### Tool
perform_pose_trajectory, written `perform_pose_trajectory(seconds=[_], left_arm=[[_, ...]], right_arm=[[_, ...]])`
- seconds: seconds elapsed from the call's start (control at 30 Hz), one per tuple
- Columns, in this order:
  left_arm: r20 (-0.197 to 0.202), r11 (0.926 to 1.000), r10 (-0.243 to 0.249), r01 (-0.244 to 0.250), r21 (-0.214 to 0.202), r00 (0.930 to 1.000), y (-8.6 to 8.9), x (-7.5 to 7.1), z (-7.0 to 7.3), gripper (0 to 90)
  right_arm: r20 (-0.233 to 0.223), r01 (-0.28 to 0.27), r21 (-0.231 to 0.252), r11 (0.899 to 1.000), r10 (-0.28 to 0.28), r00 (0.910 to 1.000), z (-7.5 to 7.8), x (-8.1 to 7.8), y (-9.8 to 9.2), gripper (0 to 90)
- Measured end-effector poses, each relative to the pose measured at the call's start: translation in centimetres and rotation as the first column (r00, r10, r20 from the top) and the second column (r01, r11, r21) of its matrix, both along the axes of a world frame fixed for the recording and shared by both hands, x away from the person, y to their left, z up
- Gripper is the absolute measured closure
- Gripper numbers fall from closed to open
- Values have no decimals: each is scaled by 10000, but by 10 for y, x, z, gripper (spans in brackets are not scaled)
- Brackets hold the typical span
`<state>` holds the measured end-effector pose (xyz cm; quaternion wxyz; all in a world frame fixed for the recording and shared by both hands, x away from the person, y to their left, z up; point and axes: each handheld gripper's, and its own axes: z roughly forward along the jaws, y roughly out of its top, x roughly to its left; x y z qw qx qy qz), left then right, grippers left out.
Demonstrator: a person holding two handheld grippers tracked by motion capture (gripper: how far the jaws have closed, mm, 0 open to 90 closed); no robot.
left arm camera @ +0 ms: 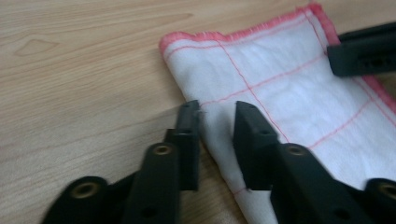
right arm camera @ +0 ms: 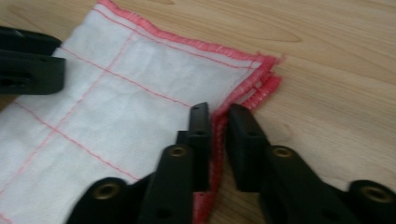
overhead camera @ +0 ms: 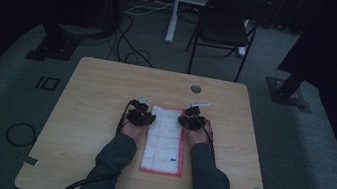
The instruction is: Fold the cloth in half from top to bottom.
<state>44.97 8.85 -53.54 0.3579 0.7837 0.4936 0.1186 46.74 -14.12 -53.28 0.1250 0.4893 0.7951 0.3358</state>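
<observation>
A white cloth (overhead camera: 165, 139) with red grid lines and a red hem lies folded lengthwise on the wooden table (overhead camera: 96, 94). My left gripper (overhead camera: 141, 103) stands at its far left edge. In the left gripper view the folded edge of the cloth (left arm camera: 280, 84) lies between the jaws of my left gripper (left arm camera: 217, 116), which still show a gap. My right gripper (overhead camera: 193, 110) is at the far right edge. In the right gripper view my right gripper (right arm camera: 218, 114) has its jaws nearly together, pinching the layered red hem of the cloth (right arm camera: 116, 102).
A round cable hole (overhead camera: 195, 88) sits in the table behind the cloth. A black folding chair (overhead camera: 228, 22) and a white desk leg (overhead camera: 174, 9) stand beyond the table. Cables (overhead camera: 128, 48) trail on the carpet.
</observation>
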Motion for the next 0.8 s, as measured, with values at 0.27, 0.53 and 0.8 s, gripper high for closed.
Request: perform_pose_trajectory(seconds=[0.27,0.53,0.8], left_arm=[[-193,9994,-322,324,114,9993,0,2,3,873],[145,9997,-244,243,75,9996,1,0,12,873],[493,9990,-321,336,-301,9983,4,-3,23,873]], right_arm=[[107,-63,43,10000,62,9999,2,0,-1,864],[450,-162,199,9997,153,9989,8,-2,-2,864],[797,-246,289,9993,222,9966,18,-4,-5,864]])
